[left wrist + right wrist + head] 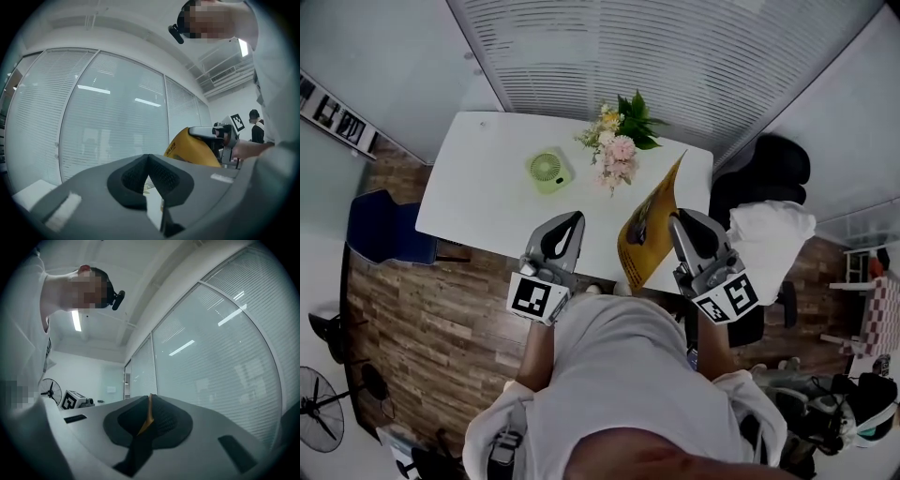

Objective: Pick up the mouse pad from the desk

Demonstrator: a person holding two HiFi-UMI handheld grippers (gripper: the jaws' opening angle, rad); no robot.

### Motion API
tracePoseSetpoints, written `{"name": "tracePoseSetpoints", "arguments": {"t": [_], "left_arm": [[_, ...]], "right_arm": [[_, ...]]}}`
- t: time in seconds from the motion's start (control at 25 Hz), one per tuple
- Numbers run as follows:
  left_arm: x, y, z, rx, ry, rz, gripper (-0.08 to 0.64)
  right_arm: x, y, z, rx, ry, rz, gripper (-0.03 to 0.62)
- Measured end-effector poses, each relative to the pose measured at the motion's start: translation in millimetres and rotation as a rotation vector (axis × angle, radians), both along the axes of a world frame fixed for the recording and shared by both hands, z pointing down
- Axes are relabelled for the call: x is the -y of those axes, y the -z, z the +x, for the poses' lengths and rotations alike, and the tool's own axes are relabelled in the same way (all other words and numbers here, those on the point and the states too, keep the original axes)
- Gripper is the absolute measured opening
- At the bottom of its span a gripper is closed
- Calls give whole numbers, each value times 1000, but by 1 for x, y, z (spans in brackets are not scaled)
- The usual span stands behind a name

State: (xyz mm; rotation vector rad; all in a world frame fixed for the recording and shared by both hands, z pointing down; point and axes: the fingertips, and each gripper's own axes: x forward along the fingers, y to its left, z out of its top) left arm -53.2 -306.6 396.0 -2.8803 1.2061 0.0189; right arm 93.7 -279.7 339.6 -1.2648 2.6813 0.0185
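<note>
The mouse pad (pixel 645 236) is a thin yellow sheet with a print. It hangs on edge above the near right part of the white desk (pixel 487 187). My right gripper (pixel 678 221) is shut on its right edge, and in the right gripper view the yellow edge of the mouse pad (pixel 148 412) shows pinched between the dark pads. My left gripper (pixel 575 221) is held beside it to the left, apart from the pad, shut with nothing in it. From the left gripper (pixel 149 158) view the curved mouse pad (pixel 191 151) and the right gripper (pixel 219 134) appear at the right.
A small green fan (pixel 549 171) and a bunch of flowers (pixel 619 142) stand on the desk beyond the grippers. A blue chair (pixel 389 225) is at the desk's left. A black chair with a white cloth (pixel 771 234) is at the right. Blinds cover the glass wall behind.
</note>
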Motion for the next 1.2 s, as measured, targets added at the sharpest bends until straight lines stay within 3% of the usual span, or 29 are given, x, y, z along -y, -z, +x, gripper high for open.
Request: {"name": "tracePoseSetpoints", "arguments": {"t": [0.44, 1.2], "left_arm": [[-7, 2, 5, 3, -25, 3, -14], [-4, -1, 14, 38, -54, -12, -14]], "right_arm": [[-3, -4, -11, -94, -40, 16, 24], [0, -9, -10, -124, -11, 15, 25]]}}
